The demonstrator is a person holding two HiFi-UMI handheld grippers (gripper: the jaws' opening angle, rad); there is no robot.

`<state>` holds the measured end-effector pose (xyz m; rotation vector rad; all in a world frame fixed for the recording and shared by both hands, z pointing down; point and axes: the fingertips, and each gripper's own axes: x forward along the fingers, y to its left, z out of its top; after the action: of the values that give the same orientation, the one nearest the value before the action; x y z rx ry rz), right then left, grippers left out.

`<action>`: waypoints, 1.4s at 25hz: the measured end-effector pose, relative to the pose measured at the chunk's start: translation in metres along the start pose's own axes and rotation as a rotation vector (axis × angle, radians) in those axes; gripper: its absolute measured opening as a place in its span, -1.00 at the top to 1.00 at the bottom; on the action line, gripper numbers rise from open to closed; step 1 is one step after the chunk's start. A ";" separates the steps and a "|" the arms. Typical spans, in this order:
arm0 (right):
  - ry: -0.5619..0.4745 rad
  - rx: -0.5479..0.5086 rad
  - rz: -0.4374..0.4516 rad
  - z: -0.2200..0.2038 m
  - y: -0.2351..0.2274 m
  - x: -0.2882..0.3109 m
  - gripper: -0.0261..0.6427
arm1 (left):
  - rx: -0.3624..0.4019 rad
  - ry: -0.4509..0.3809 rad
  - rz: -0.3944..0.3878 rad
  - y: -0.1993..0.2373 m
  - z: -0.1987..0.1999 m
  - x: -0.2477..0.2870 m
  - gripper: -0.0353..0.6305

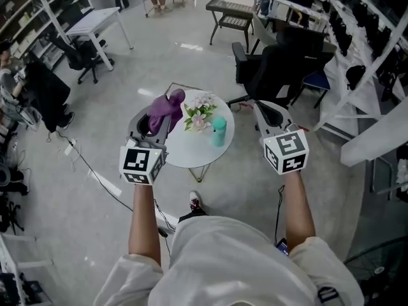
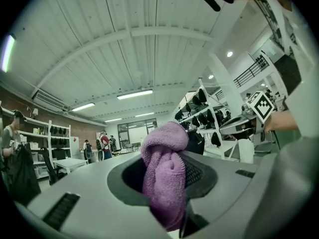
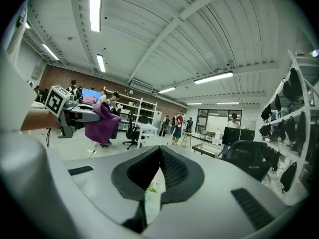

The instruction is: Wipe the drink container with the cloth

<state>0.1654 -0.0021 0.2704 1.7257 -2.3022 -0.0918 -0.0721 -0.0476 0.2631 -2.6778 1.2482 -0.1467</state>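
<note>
A teal drink container (image 1: 218,131) stands upright on the right half of a small round white table (image 1: 182,148). A purple cloth (image 1: 164,109) hangs bunched from my left gripper (image 1: 160,121), which is shut on it above the table's left edge. In the left gripper view the cloth (image 2: 165,163) fills the space between the jaws. My right gripper (image 1: 261,109) hovers off the table's right side, apart from the container. Its jaws are shut with nothing in them (image 3: 159,156). The right gripper view shows the cloth (image 3: 101,122) at the left.
A bunch of pale flowers (image 1: 199,111) lies on the table just left of the container. A black office chair (image 1: 271,69) stands behind the table on the right. White racks (image 1: 357,75) line the right side. A cable (image 1: 95,174) runs across the floor at the left.
</note>
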 end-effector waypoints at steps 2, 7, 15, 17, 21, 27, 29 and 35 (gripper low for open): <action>0.000 -0.001 -0.004 0.004 -0.003 0.018 0.88 | -0.005 -0.012 -0.011 0.016 0.001 0.018 0.47; 0.023 0.025 0.028 -0.001 -0.001 0.063 0.78 | -0.028 -0.005 -0.065 0.041 -0.014 0.061 0.47; 0.150 0.111 0.082 -0.051 0.015 0.124 0.52 | -0.134 0.050 -0.176 0.055 -0.066 0.115 0.47; 0.212 0.112 0.099 -0.073 0.024 0.134 0.39 | -0.170 0.080 -0.208 0.051 -0.085 0.124 0.47; 0.337 0.129 0.135 -0.127 0.041 0.150 0.00 | -0.208 0.153 -0.258 0.036 -0.127 0.141 0.47; 0.525 0.187 0.204 -0.224 0.069 0.164 -0.35 | -0.298 0.248 -0.236 0.009 -0.178 0.155 0.47; 0.565 0.181 0.224 -0.246 0.077 0.169 -0.39 | -0.335 0.278 -0.210 -0.001 -0.191 0.160 0.47; 0.592 0.128 0.256 -0.275 0.087 0.183 -0.31 | -0.470 0.341 -0.170 -0.021 -0.215 0.158 0.47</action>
<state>0.1044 -0.1217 0.5839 1.2617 -2.0723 0.5496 0.0097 -0.1820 0.4800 -3.2757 1.2709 -0.3928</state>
